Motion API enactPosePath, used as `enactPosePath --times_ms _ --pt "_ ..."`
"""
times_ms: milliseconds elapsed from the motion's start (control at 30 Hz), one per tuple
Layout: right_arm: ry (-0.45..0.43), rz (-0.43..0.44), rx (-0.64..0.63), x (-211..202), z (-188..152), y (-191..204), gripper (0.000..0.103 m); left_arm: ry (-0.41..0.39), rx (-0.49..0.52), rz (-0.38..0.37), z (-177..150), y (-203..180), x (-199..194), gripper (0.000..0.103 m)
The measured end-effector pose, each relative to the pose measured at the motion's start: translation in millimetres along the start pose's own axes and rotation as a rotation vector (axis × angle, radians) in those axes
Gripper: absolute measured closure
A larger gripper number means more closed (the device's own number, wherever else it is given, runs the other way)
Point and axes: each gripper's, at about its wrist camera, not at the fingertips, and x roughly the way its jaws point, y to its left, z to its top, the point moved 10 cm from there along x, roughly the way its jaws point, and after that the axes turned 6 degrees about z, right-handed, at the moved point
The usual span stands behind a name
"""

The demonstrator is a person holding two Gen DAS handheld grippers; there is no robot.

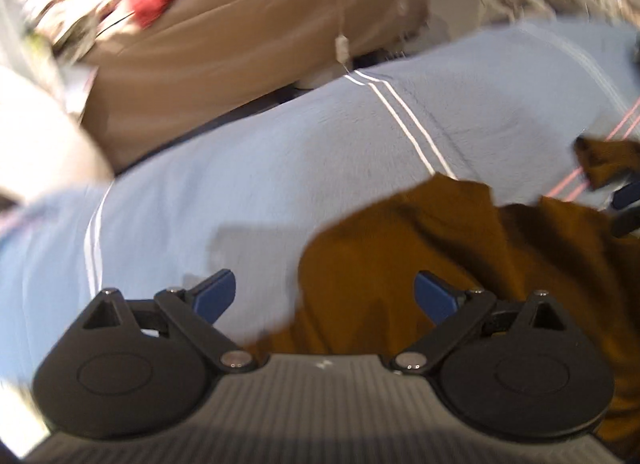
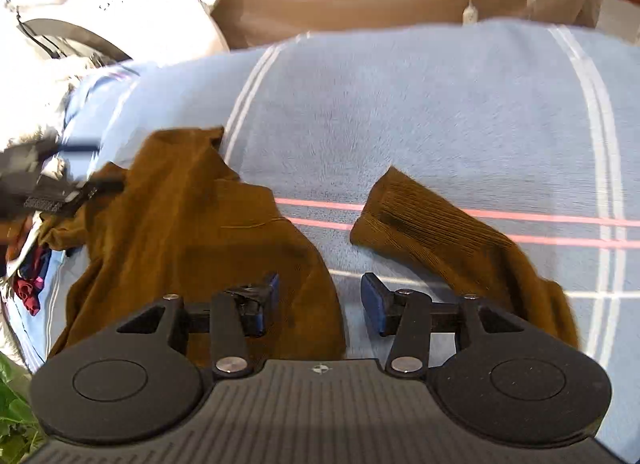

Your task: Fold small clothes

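both open, holding nothing. brown garment (image 2: 192,240) lies rumpled on the blue blanket (image 2: 440,124); its sleeve (image 2: 436,224) lies at 2 o'clock of the right hand-held gripper (image 2: 318,298). left hand-held gripper (image 1: 324,296) is over the hem. flatten first, pinch the edges, fold the sleeve in. no readable writing.

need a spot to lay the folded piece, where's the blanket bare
Bare blanket runs beyond the brown garment and its sleeve, up to the far edge. A narrow strip lies between those two. The left edge is crowded by a clothes pile.
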Motion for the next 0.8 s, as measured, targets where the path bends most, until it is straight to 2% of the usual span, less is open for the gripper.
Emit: enactPosePath --times_ms 67,100,133,167,200,233,300,400,533,567,600,633,667,700,733,767,800 --pt "0.034 0.056 0.008 8.3 -5.4 0.8 0.025 0.016 0.075 -0.006 8.4 -8.9 20.7 0.007" --pt "0.050 0.080 -0.002 14.0 -7.7 6.5 0.037 0.028 0.104 -0.024 10.9 -21.4 34.6 0.021" --pt "0.053 0.081 -0.019 19.3 -8.1 10.9 0.059 0.036 0.115 -0.062 10.8 -28.8 37.8 0.033" --pt "0.058 0.065 -0.028 21.3 -9.1 9.5 0.095 0.029 0.099 -0.103 10.9 -34.3 37.0 0.055" --pt "0.068 0.056 -0.027 22.1 -8.5 10.8 0.097 0.022 0.088 -0.120 12.0 -38.3 36.0 0.084" --pt "0.053 0.063 -0.028 19.8 -5.4 9.6 0.097 0.025 0.086 -0.119 17.0 -39.9 34.4 0.100" --pt "0.023 -0.001 -0.073 10.2 6.0 0.5 0.098 0.009 0.084 -0.071 33.2 -36.0 34.7 0.099" --pt "-0.011 -0.123 -0.088 -6.6 35.2 -33.9 0.100 -0.005 0.024 -0.024 61.1 -15.8 41.3 0.099" --pt "-0.162 -0.290 -0.059 -41.4 96.5 -72.1 0.103 -0.055 -0.062 0.015 98.8 7.4 42.1 0.098" --pt "-0.204 -0.320 -0.041 -50.3 110.6 -77.9 0.101 -0.057 -0.077 0.031 107.1 8.3 43.5 0.093" --pt "-0.224 -0.305 -0.030 -54.3 121.4 -80.1 0.086 -0.054 -0.077 0.067 113.5 11.6 44.4 0.087" --pt "-0.194 -0.267 -0.017 -46.7 125.4 -78.8 0.079 -0.051 -0.075 0.129 119.3 17.9 48.1 0.079" --pt "-0.160 -0.265 -0.018 -45.0 126.6 -79.6 0.071 -0.046 -0.079 0.192 123.5 25.8 48.7 0.051" --pt "-0.181 -0.296 -0.049 -50.5 126.9 -76.2 0.060 -0.049 -0.086 0.228 121.9 30.1 45.9 0.020" --pt "-0.222 -0.322 -0.075 -60.2 125.4 -72.4 0.052 -0.060 -0.091 0.237 118.6 33.2 40.5 0.010" --pt "-0.246 -0.324 -0.082 -68.9 119.8 -70.0 0.023 -0.081 -0.093 0.221 115.7 35.7 35.5 0.006" --pt "-0.236 -0.310 -0.074 -72.1 109.0 -69.2 0.000 -0.107 -0.097 0.194 109.5 34.2 26.6 0.006"
